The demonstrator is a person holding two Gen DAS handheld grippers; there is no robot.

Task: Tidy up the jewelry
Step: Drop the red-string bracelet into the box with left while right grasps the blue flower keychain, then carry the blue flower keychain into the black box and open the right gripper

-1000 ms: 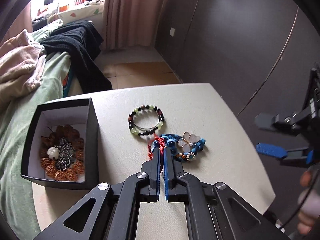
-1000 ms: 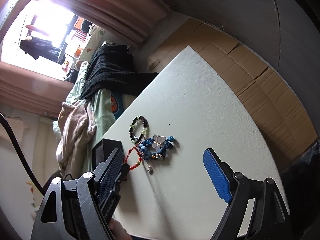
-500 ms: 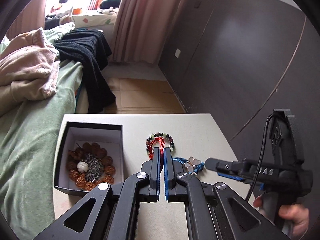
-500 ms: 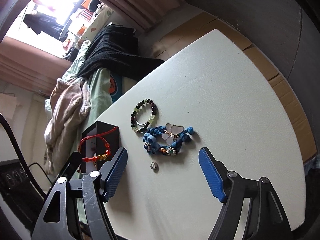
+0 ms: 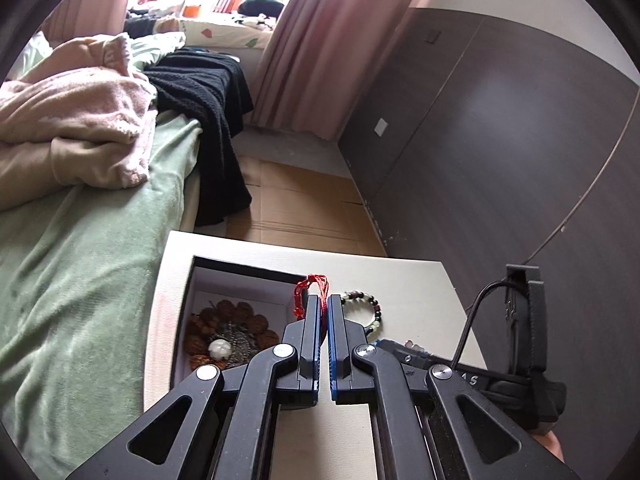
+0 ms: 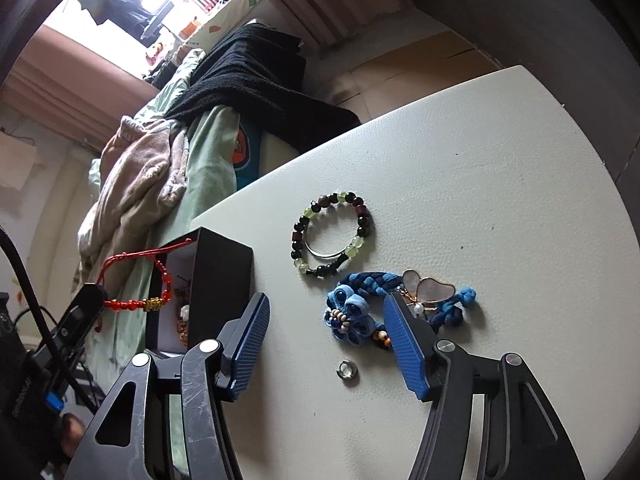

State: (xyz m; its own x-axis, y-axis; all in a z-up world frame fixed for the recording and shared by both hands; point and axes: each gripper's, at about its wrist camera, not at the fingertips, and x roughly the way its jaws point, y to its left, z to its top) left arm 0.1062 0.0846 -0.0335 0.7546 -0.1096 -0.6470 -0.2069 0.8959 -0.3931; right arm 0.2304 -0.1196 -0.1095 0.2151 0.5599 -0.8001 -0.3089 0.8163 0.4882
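A white table (image 6: 500, 152) is seen beside a bed (image 5: 80, 264) covered in green sheeting, with a pink blanket (image 5: 76, 120) and a black garment (image 5: 208, 96) heaped on it; none of that bedding reaches the work area. On the table edge nearest the bed stands a black box (image 6: 222, 268) with a white lining, and in it a brown beaded piece with a pale bead (image 5: 220, 349) is already laid, so part of the sorting is judged done.

The left gripper (image 5: 324, 300) is clenched on a red cord bracelet (image 6: 136, 280), which is held in the air over the box's open top, its loop hanging clear of the rim; the drop into the box is judged to be the step in hand. The right gripper (image 6: 324, 344) is spread wide and empty, held low over the table.

Three pieces are left lying out: a bracelet of green and dark beads (image 6: 332, 236) with a thin metal ring inside its loop, a blue braided piece (image 6: 352, 308) with a butterfly charm (image 6: 428, 288) just beside it, and a small silver ring (image 6: 346, 369) between the right fingers. The box wall is the only thing close to the hanging cord, and a snag on that rim is the likely risk
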